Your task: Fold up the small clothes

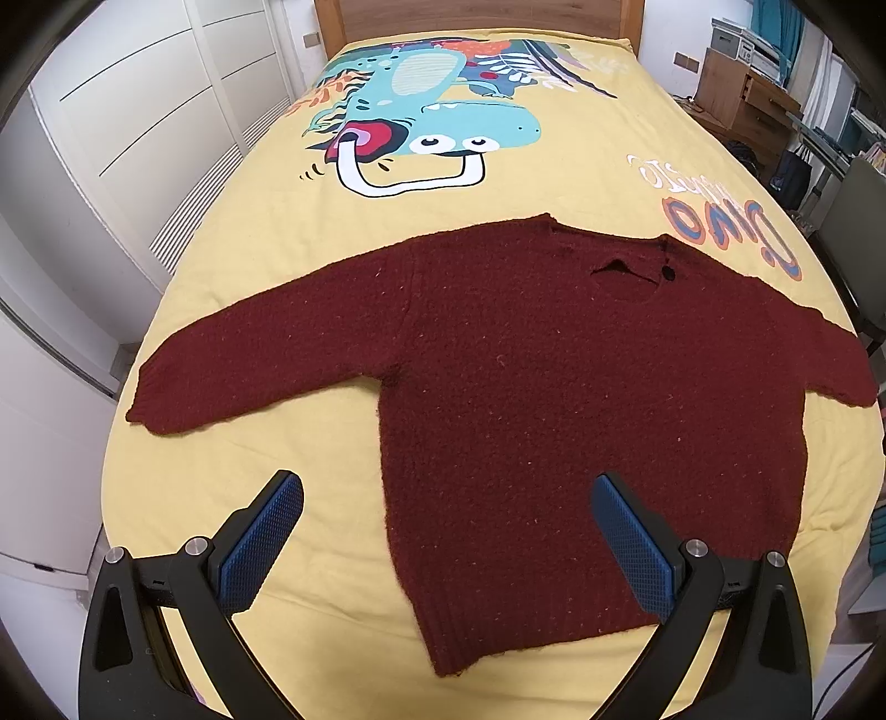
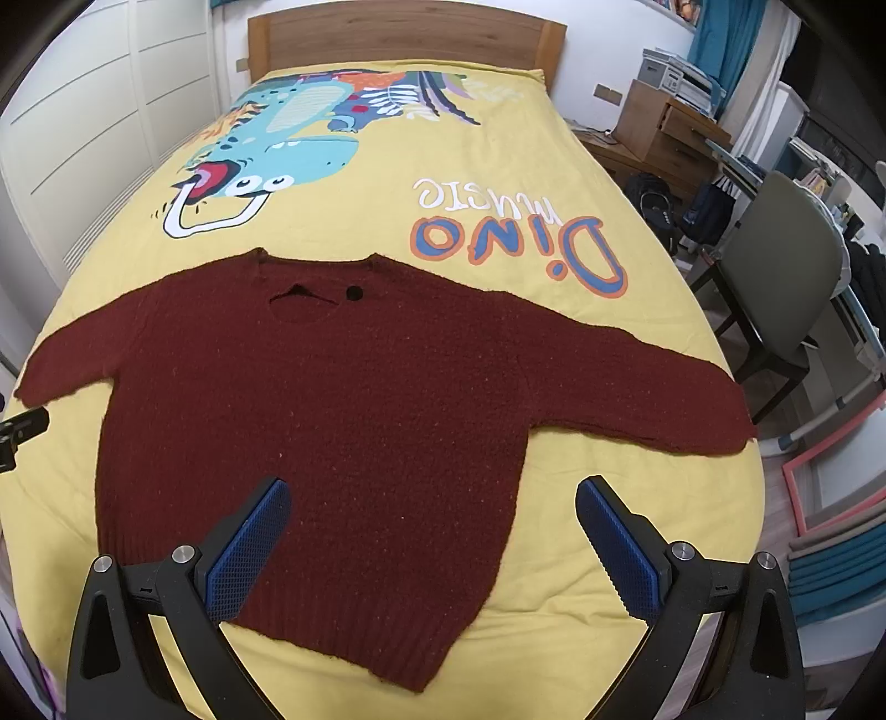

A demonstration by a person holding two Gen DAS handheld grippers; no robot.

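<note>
left gripper: jaws apart, above hem's left corner | right gripper: jaws apart, above hem's right side | sweater: flat on bed, sleeves spread

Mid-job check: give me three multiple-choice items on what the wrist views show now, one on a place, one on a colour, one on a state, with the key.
1. Where does the sweater lie?
A. spread flat on the yellow bedspread
B. draped over the chair
C. on the floor

2. What colour is the sweater?
A. navy
B. dark red
C. grey

3. How do the left tool and right tool stand?
A. both shut on a sleeve
B. left shut, right open
C. both open, holding nothing

Key:
1 A: body and both sleeves are laid out on the bedspread, neck toward the headboard.
2 B: the knit is maroon in both views.
3 C: each tool's blue pads stand wide apart with no cloth held between them.
</note>
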